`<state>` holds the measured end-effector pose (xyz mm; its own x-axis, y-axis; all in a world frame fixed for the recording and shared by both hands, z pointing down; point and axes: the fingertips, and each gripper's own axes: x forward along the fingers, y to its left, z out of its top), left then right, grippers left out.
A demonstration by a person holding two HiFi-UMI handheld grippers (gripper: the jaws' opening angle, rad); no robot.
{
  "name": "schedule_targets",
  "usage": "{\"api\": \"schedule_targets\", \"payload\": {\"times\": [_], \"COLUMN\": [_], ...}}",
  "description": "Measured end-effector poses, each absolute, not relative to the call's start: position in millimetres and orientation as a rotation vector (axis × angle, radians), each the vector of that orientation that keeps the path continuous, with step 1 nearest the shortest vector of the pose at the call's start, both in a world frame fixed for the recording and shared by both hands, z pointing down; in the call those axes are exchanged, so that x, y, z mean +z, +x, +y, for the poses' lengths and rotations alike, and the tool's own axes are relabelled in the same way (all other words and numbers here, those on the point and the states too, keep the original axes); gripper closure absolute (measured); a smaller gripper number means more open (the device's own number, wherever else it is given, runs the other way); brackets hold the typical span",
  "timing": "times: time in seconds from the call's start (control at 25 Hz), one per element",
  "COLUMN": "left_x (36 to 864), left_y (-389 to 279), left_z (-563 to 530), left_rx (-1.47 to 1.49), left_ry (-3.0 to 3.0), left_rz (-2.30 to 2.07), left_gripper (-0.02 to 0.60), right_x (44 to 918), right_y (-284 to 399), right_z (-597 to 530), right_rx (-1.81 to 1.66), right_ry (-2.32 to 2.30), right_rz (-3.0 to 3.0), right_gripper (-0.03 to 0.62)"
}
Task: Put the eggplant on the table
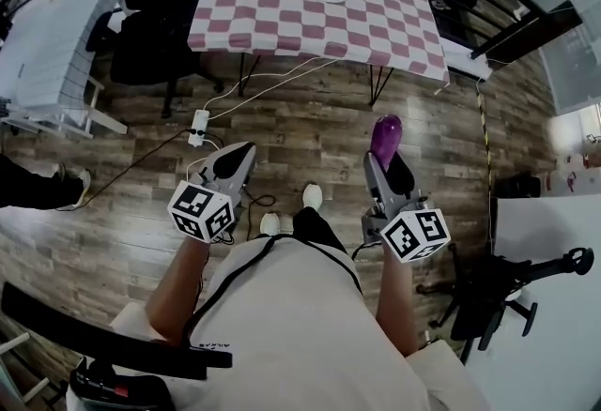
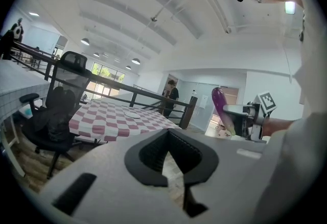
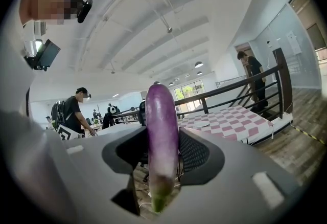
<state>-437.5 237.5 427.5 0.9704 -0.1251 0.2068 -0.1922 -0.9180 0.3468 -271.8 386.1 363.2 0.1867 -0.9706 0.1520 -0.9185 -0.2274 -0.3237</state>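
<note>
Right tongs clench the eggplant upright; left tongs closed, empty. The checkered surface lies well ahead — carrying and placing are left.

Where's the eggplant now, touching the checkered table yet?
Apart. Head view shows the eggplant upright in the right gripper over the wood floor, clearly short of the checkered table.

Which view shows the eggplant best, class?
The right gripper view: the eggplant fills the centre, upright between the jaws. The head view shows only its purple top; the left gripper view shows it small, at the right.
</note>
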Motion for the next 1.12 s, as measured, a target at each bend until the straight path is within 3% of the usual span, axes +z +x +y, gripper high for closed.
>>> {"api": "schedule_targets", "payload": {"times": [0.52, 1.12], "left_x": [438, 411], "left_y": [-387, -216], "left_z": [220, 180], "left_rx": [0.304, 0.292], "left_ry": [2.754, 2.803], "left_rz": [-0.26, -0.311], "left_gripper": [0.577, 0.577], "right_x": [380, 380], "right_y": [-216, -67], "right_z": [366, 303], "right_rx": [-0.526, -0.517], "right_ry": [-2.252, -2.197], "right_rz": [1.837, 2.014], "right_gripper": [0.391, 0.391]}}
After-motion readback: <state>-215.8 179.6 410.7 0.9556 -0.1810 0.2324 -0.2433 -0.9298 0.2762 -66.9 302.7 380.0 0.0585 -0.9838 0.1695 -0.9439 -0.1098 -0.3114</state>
